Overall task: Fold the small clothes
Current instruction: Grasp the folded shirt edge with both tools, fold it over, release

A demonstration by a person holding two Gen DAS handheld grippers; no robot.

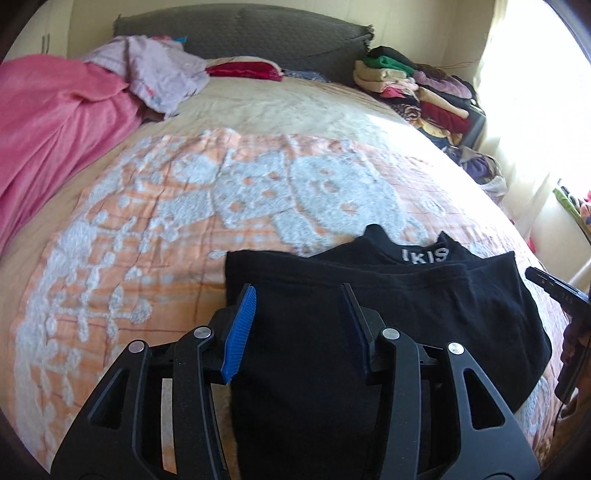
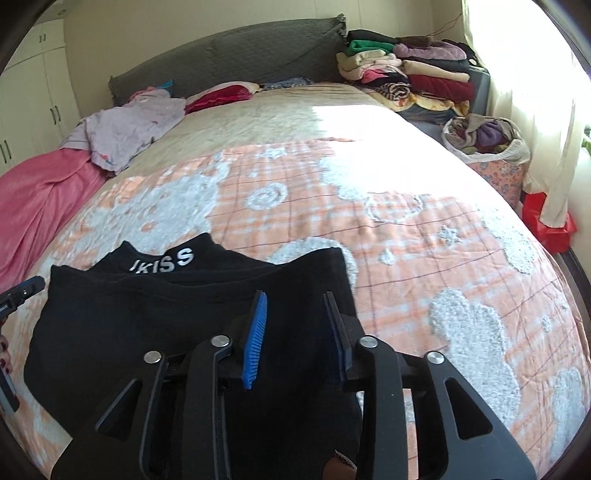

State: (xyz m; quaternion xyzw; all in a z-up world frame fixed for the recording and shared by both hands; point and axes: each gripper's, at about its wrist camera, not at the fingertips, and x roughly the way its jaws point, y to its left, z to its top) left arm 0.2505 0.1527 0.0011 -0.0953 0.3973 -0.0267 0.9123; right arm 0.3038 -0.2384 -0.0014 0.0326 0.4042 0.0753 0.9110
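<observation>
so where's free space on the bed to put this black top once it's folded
Free: the orange bedspread beyond and right of the black garment, up to the sunlit patch. Crowded: pink blanket and lilac clothes on the left, folded stack by the headboard.

Both grippers spread, side by side

The left gripper point(image 1: 299, 291) points forward with its blue pads point(image 1: 240, 332) parted, nothing between them; the right gripper point(image 2: 295, 299) likewise, jaws apart and holding nothing.

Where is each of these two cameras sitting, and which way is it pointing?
Left wrist: rides the left gripper, open above the black garment, facing the headboard.
Right wrist: rides the right gripper, open, same direction; fingers at the left edge.
Shared: garment, bedspread, folded clothes stack.
</observation>
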